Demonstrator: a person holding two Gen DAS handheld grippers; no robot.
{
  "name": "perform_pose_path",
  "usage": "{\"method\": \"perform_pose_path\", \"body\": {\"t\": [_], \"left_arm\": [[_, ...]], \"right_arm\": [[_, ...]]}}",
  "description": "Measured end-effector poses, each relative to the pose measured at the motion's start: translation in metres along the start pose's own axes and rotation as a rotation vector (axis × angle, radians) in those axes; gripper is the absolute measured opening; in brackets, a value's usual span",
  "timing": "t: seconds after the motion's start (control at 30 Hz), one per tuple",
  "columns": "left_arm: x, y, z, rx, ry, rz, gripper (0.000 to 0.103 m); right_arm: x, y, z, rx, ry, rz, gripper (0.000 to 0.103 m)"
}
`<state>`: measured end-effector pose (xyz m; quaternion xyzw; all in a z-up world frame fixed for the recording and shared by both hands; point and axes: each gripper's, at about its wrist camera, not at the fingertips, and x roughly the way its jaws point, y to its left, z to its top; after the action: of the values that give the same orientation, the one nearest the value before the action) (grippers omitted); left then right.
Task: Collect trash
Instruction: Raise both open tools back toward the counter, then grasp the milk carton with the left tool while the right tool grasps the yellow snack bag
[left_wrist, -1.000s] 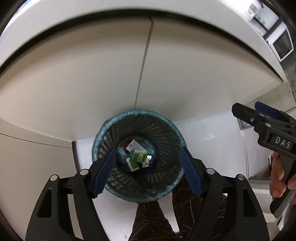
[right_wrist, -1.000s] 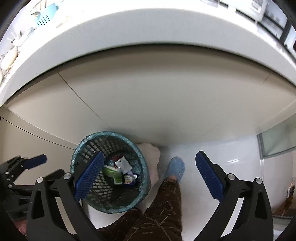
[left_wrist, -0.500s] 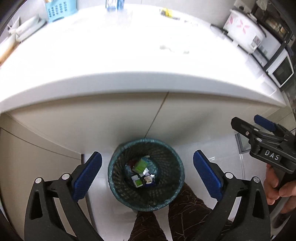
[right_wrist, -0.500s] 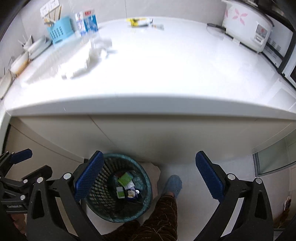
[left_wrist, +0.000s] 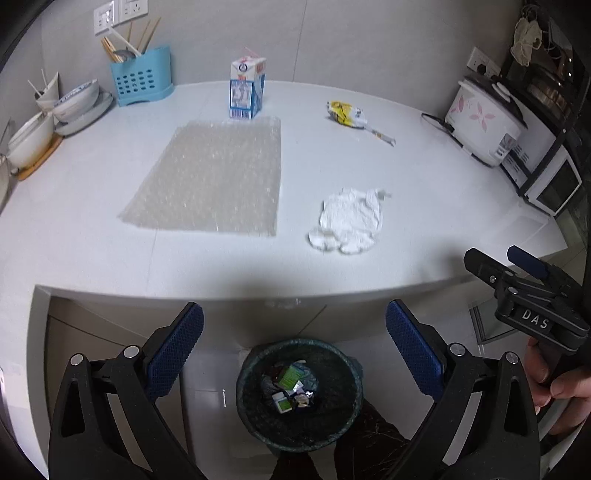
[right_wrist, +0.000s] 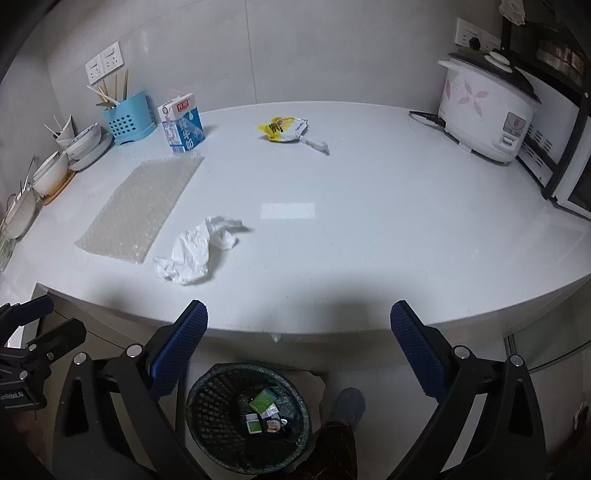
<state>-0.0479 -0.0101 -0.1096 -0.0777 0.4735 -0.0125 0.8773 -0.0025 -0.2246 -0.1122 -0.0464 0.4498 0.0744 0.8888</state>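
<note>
left gripper (left_wrist: 293, 345) & right gripper (right_wrist: 299, 341): jaws wide apart, nothing held | bin (left_wrist: 299, 393) on floor below table (left_wrist: 424, 206) edge, wrappers inside | crumpled tissue (left_wrist: 349, 221) nearest on table: judged light, soft, best pinched at raised fold | bubble wrap (left_wrist: 210, 177) limp, slippery, taken at edge | milk carton (left_wrist: 246, 88) far back, stiff | shoe (right_wrist: 347, 406) seen in right view only
</note>
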Motion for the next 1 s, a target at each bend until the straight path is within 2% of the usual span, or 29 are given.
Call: {"method": "perform_pose_path", "body": {"t": [0.3,0.53,0.83,1.0], "left_arm": [[-0.012,0.005,0.065,-0.024,-0.041,0.026,0.097],[0.002,0.018,0.129,-0.068,-0.059,0.057,0.097],[0.060,0.031,0.201,-0.073,-0.048,0.104,0.097],[0.100,0.044,0.228,-0.093,-0.030,0.122,0.097]], "right_arm": [[-0.008,-0.004,0.068,0.013,-0.008,0.021,0.095],[0.014,-0.006,0.125,-0.014,0.010,0.040,0.095],[0.074,-0.008,0.197,-0.016,0.086,0.057,0.095],[0.119,-0.007,0.227,-0.004,0.157,0.045,0.095]]}}
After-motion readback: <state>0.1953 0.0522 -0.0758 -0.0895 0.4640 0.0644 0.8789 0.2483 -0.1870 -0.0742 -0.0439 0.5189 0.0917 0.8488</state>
